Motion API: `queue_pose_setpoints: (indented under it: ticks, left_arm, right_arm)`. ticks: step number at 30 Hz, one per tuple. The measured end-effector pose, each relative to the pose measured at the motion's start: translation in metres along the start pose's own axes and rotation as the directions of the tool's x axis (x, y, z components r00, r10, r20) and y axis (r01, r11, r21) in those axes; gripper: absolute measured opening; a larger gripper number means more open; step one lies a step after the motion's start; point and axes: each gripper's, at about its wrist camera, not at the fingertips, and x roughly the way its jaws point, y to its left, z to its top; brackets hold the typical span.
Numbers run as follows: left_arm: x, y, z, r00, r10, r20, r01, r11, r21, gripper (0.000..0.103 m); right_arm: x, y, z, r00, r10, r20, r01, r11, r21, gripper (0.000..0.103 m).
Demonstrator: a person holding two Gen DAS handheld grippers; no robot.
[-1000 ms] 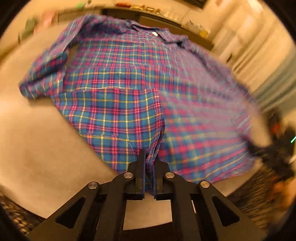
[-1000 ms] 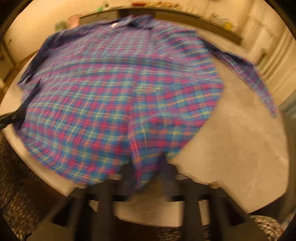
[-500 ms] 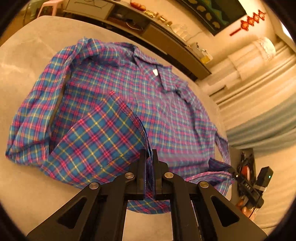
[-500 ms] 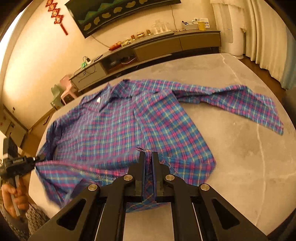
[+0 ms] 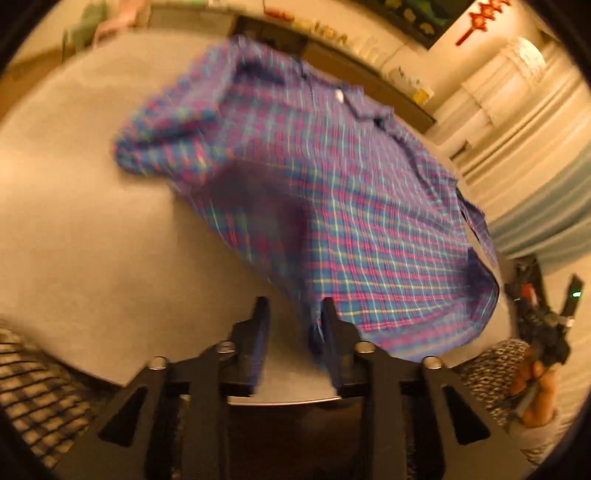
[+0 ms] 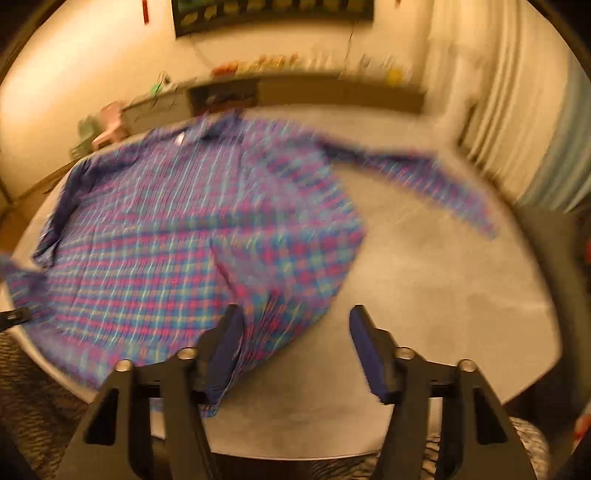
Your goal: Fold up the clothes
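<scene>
We've let go since half a second ago: left gripper (image 5: 291, 314) and right gripper (image 6: 295, 325) both spread, plaid shirt (image 6: 192, 236) hem loose on table (image 6: 443, 295).

The shirt (image 6: 192, 229) covers the table's (image 6: 424, 295) left half. Bare tabletop lies right of it, crossed only by one sleeve (image 6: 424, 173).

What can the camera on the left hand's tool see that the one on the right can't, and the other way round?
Only the left camera shows the red hanging ornament on the wall and a hand at the far right edge, apparently holding the other tool.

Only the right camera shows the shirt's long sleeve stretched out across the table, and the pink stool beyond it.

Both show the plaid shirt lying on the table, the low cabinet behind, and an open tool in front: left tool, right tool.
</scene>
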Motion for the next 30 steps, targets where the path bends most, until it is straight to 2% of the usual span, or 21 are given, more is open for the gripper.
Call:
queue_pose_setpoints:
  ticks: [2, 3, 5, 7, 8, 10, 12, 13, 16, 19, 20, 21, 22, 23, 25, 27, 28, 30]
  left_arm:
    - [-0.02, -0.008, 0.002, 0.997, 0.025, 0.076, -0.027, 0.999, 0.036, 0.041]
    - [-0.02, -0.015, 0.007, 0.995, 0.021, 0.093, -0.026, 0.998, 0.062, 0.043]
    - [-0.019, -0.031, 0.017, 0.993, 0.009, 0.12, -0.023, 0.993, 0.115, 0.046]
    - [0.006, -0.039, 0.024, 0.997, 0.008, 0.076, -0.019, 0.988, 0.153, 0.046]
    - [0.02, -0.042, 0.026, 0.999, 0.016, 0.049, -0.024, 0.985, 0.171, 0.046]
    - [0.057, -0.038, 0.024, 0.997, 0.073, -0.032, -0.065, 0.979, 0.193, 0.046]
    - [0.075, -0.029, 0.017, 0.99, 0.112, -0.088, -0.093, 0.977, 0.192, 0.046]
    - [0.072, -0.024, 0.013, 0.992, 0.105, -0.069, -0.089, 0.976, 0.2, 0.046]
    - [0.06, -0.009, 0.004, 0.988, 0.126, -0.091, -0.109, 0.979, 0.175, 0.046]
    - [0.044, 0.014, -0.004, 0.979, 0.174, -0.109, -0.157, 0.977, 0.145, 0.052]
    - [0.032, 0.022, -0.006, 0.98, 0.169, -0.102, -0.155, 0.979, 0.13, 0.052]
    - [0.019, 0.027, -0.006, 0.984, 0.163, -0.076, -0.154, 0.981, 0.117, 0.052]
    - [0.001, 0.027, -0.005, 0.985, 0.171, -0.027, -0.167, 0.98, 0.112, 0.05]
    - [-0.017, 0.028, -0.003, 0.984, 0.179, 0.023, -0.181, 0.978, 0.106, 0.05]
    - [-0.051, 0.023, 0.01, 0.981, 0.154, 0.119, -0.166, 0.981, 0.098, 0.051]
    - [-0.073, 0.008, 0.028, 0.974, 0.127, 0.185, -0.151, 0.981, 0.122, 0.055]
    - [-0.077, -0.003, 0.039, 0.972, 0.105, 0.208, -0.139, 0.978, 0.155, 0.059]
    - [-0.07, -0.018, 0.056, 0.976, 0.074, 0.203, -0.118, 0.97, 0.212, 0.061]
  right_arm:
    - [-0.023, 0.003, -0.001, 0.996, -0.018, 0.082, 0.017, 1.0, 0.011, 0.062]
    - [-0.029, 0.01, 0.001, 0.993, 0.02, 0.115, -0.021, 1.0, 0.004, 0.063]
    - [-0.026, 0.029, 0.005, 0.986, 0.116, 0.118, -0.11, 0.992, -0.059, 0.064]
    - [-0.004, 0.054, 0.007, 0.978, 0.203, 0.058, -0.194, 0.972, -0.136, 0.064]
    - [0.011, 0.062, 0.008, 0.969, 0.246, 0.001, -0.242, 0.958, -0.153, 0.064]
    - [0.047, 0.067, 0.004, 0.953, 0.267, -0.141, -0.287, 0.947, -0.145, 0.064]
    - [0.068, 0.056, -0.005, 0.962, 0.171, -0.214, -0.206, 0.966, -0.154, 0.064]
    - [0.076, 0.045, -0.012, 0.958, 0.116, -0.261, -0.16, 0.975, -0.156, 0.064]
    - [0.077, 0.025, -0.027, 0.942, 0.06, -0.331, -0.124, 0.977, -0.176, 0.066]
    - [0.062, 0.023, -0.041, 0.933, -0.075, -0.352, -0.058, 0.933, -0.354, 0.067]
    - [0.055, 0.018, -0.044, 0.931, -0.13, -0.34, -0.017, 0.918, -0.396, 0.067]
    - [0.048, 0.013, -0.048, 0.927, -0.183, -0.326, 0.024, 0.9, -0.436, 0.067]
    - [0.04, 0.007, -0.048, 0.928, -0.204, -0.31, 0.049, 0.895, -0.443, 0.067]
    - [0.027, -0.002, -0.044, 0.933, -0.213, -0.289, 0.069, 0.897, -0.436, 0.069]
    - [0.006, -0.005, -0.03, 0.949, -0.18, -0.258, 0.058, 0.906, -0.42, 0.069]
    - [-0.016, -0.001, -0.008, 0.972, -0.131, -0.196, 0.036, 0.906, -0.422, 0.073]
    - [-0.022, 0.002, 0.004, 0.979, -0.106, -0.176, 0.023, 0.908, -0.418, 0.077]
    - [-0.024, 0.007, 0.028, 0.989, -0.046, -0.142, -0.015, 0.917, -0.398, 0.077]
